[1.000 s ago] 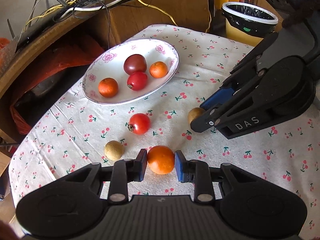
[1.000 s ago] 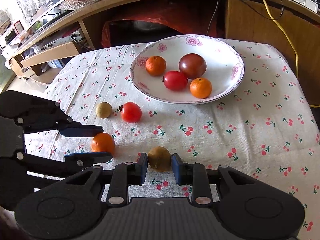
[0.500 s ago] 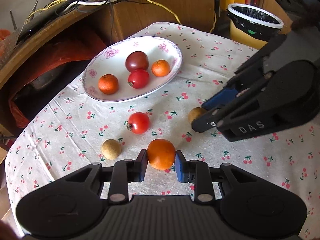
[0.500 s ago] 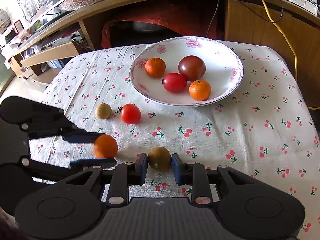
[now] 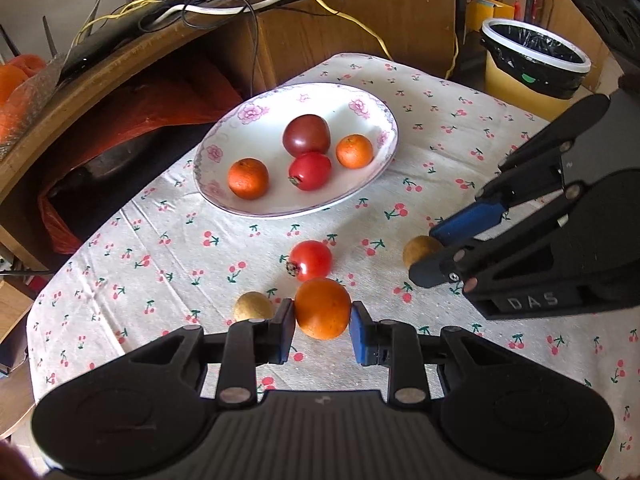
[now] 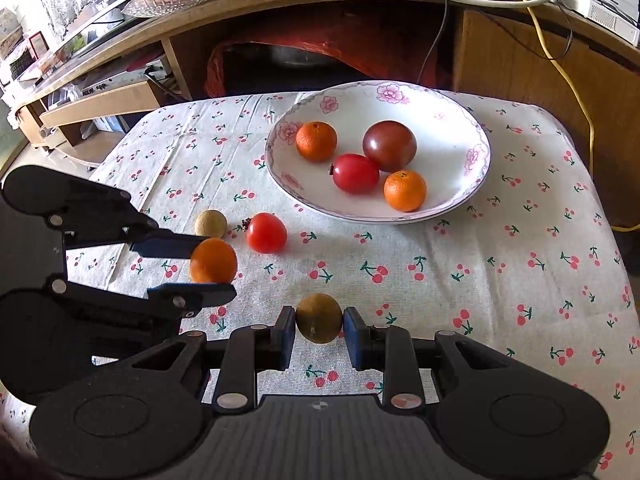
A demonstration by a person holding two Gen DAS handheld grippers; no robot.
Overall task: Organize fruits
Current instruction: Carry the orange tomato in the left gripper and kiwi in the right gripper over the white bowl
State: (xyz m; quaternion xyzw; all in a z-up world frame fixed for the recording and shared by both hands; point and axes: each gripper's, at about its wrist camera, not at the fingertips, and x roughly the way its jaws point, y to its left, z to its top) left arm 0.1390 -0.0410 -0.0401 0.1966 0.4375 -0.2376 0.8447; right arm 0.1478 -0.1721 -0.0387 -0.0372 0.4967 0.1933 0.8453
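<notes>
A small table [image 5: 460, 152] in a cherry-print cloth is standing before a cluttered wooden shelf unit hung with cables, with a lined bin [image 5: 534, 62] off to one side.

The left tongs [image 5: 322, 330] are pinching an orange [image 5: 322, 308] between the blue pads, which are pressing on its two sides; in the right wrist view it appears to be hanging just above the cloth. The right tongs [image 6: 319, 334] are likewise pinching a brown fruit [image 6: 319, 318], gripped at its widest part and seemingly also clear of the table.

Both loads are probably heading for the plate [image 6: 476, 184] at the far side. To do this carry well, each fruit should be kept level and lifted enough to clear the plate's raised rim, then lowered into a bare patch rather than onto what is already lying there: two small oranges, a red tomato and a dark tomato. Round fruit is likely to roll on the sloping porcelain, so a low, gentle release is advisable. The two tongs are working near each other, so one going in at a time should avoid a clash.

Beyond the left tongs, a loose tomato [image 5: 311, 260] is lying just past the held orange, and a second brown fruit [image 5: 253, 307] is sitting beside the left pad; both are waiting on the cloth.
</notes>
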